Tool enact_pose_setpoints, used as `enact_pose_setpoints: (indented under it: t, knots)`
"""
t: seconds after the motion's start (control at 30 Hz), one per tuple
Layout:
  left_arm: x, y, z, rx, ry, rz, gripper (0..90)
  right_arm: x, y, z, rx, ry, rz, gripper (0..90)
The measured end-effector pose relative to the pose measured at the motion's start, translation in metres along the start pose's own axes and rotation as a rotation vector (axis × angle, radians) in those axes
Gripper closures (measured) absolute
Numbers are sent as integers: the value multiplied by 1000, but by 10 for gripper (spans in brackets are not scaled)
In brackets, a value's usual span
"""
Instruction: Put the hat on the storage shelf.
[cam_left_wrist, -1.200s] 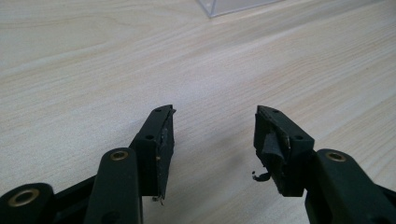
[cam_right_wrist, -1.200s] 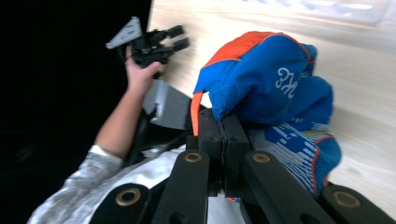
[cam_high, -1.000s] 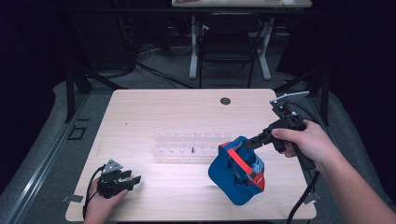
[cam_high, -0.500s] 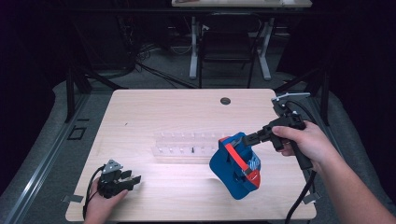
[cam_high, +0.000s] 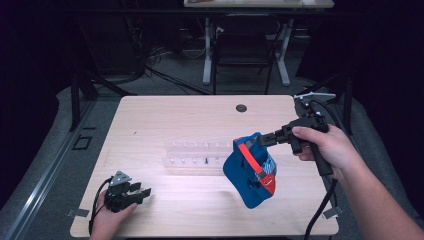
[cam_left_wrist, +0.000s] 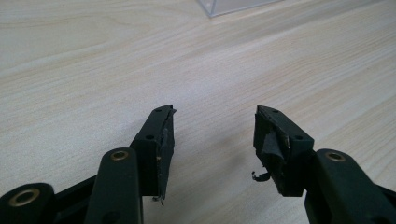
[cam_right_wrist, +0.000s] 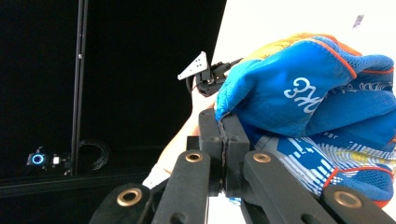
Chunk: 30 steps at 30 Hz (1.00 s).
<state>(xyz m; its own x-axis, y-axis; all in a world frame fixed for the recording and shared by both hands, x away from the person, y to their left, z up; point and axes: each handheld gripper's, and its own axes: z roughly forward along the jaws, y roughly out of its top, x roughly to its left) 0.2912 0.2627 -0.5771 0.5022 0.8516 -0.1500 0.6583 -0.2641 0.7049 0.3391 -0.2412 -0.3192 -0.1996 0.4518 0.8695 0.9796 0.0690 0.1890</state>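
Note:
A blue cap (cam_high: 247, 172) with red-orange trim hangs above the right half of the wooden table (cam_high: 165, 120). My right gripper (cam_high: 256, 141) is shut on its upper edge, held in a hand coming in from the right. In the right gripper view the jaws (cam_right_wrist: 223, 126) pinch the blue fabric of the cap (cam_right_wrist: 299, 93), which bulges out to the right. My left gripper (cam_high: 145, 192) lies on the table near the front left corner, open, with nothing between its fingers. In the left gripper view the left gripper (cam_left_wrist: 215, 135) stands wide over bare wood.
A clear plastic tray (cam_high: 200, 155) with small compartments lies mid-table, just left of the cap; its corner (cam_left_wrist: 233, 5) shows in the left gripper view. A black grommet (cam_high: 241, 107) sits near the far edge. Desk legs and a chair (cam_high: 240, 55) stand beyond the table.
The cap has swung a little to the left and tilted in the right gripper's hold. The left gripper has stayed where it was.

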Motion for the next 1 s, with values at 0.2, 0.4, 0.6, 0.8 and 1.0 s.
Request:
enact_pose_setpoints:
  t: [0.2,0.4,0.6,0.8,1.0]
  knots:
    - [0,0,0,2,-1,2,481,8,4,0,-13,38,-4,900]
    - [-1,0,1,-1,-2,3,481,14,10,4,-23,74,-13,900]
    - [-1,0,0,0,-6,5,481,21,18,7,-41,111,-27,900]
    - [-2,1,0,-7,-3,18,481,27,25,16,-53,137,-46,900]
    - [-9,4,-4,-52,-11,21,480,30,34,30,-55,150,-55,900]
